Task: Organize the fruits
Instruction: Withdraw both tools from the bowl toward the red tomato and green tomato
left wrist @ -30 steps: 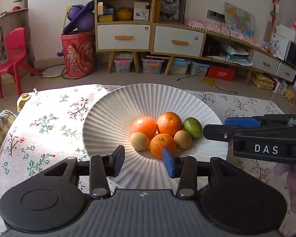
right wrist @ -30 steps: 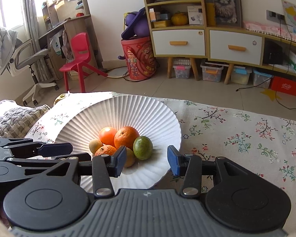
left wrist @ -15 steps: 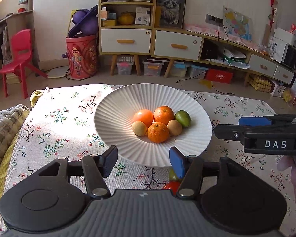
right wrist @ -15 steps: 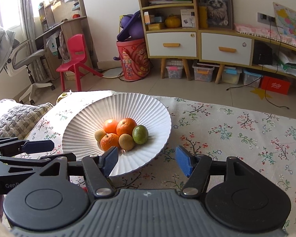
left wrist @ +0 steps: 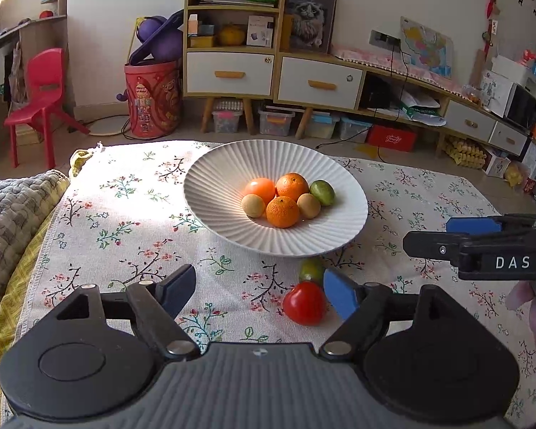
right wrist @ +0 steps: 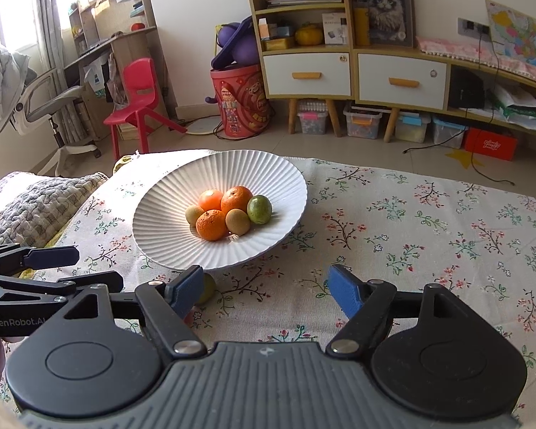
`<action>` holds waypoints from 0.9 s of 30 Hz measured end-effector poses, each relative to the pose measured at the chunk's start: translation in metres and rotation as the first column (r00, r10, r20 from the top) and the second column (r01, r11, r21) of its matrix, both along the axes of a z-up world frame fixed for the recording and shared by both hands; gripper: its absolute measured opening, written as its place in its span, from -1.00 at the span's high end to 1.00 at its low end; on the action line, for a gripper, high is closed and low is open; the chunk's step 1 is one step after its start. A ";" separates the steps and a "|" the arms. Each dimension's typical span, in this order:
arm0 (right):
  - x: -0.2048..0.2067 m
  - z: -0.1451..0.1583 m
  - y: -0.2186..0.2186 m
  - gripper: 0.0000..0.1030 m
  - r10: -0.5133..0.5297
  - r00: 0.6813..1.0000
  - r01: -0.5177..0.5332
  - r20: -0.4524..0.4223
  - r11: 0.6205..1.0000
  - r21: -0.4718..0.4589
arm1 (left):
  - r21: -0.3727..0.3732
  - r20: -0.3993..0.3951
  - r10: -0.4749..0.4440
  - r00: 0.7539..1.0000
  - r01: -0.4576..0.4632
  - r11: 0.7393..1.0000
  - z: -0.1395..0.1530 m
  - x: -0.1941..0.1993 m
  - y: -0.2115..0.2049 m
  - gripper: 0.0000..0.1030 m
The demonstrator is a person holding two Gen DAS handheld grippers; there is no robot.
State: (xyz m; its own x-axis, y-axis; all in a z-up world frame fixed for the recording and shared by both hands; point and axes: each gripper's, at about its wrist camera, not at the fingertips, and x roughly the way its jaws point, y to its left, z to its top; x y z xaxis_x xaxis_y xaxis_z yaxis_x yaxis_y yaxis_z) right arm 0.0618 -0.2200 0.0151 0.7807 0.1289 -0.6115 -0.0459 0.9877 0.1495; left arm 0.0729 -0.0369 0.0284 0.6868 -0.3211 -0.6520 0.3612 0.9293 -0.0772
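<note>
Both tools are letting go, jaws spreading with nothing between them. Just ahead of the left gripper [left wrist: 259, 295], one red fruit [left wrist: 304, 303] and one green fruit [left wrist: 311, 269] lie on the flowered cloth [left wrist: 125, 221]; the right gripper [right wrist: 264, 291] hovers alongside. Farther ahead, the white plate [left wrist: 214, 186] holds six fruits. Beyond stand a red chair [left wrist: 41, 96] and shelves [left wrist: 232, 35].

A white wall [left wrist: 118, 18] runs across the top of the frame above a beige tiled floor [right wrist: 275, 143]. Against it at centre stands a wooden shelf unit [left wrist: 232, 32] with white drawers, and a low cabinet [left wrist: 393, 85] stretches to the right with storage boxes [right wrist: 361, 123] beneath. A framed cat picture [right wrist: 384, 10] leans there. At left are a red plastic chair [left wrist: 43, 96], a red drum [right wrist: 241, 100], a desk [right wrist: 114, 46] and an office chair [right wrist: 50, 107]. Daylight enters by the upper-left window [right wrist: 14, 7]
</note>
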 end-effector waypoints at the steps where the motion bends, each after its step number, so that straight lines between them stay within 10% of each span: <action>1: -0.003 -0.001 0.001 -0.51 0.002 1.000 -0.002 0.000 1.000 -0.002 | 0.000 -0.001 0.001 1.000 -0.001 1.000 -0.001 -0.002 0.001 -0.42; 27: -0.024 -0.036 -0.001 -0.97 -0.044 0.996 0.040 -0.080 0.998 -0.046 | 0.050 -0.068 0.020 0.997 -0.017 0.999 -0.050 -0.026 0.005 -0.77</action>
State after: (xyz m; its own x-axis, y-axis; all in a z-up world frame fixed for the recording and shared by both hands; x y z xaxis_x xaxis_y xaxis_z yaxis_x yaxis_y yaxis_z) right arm 0.0383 -0.2206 -0.0206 0.7328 0.0684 -0.6770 0.0060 0.9942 0.1070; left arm 0.0468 -0.0316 -0.0215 0.6452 -0.2751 -0.7128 0.3395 0.9390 -0.0552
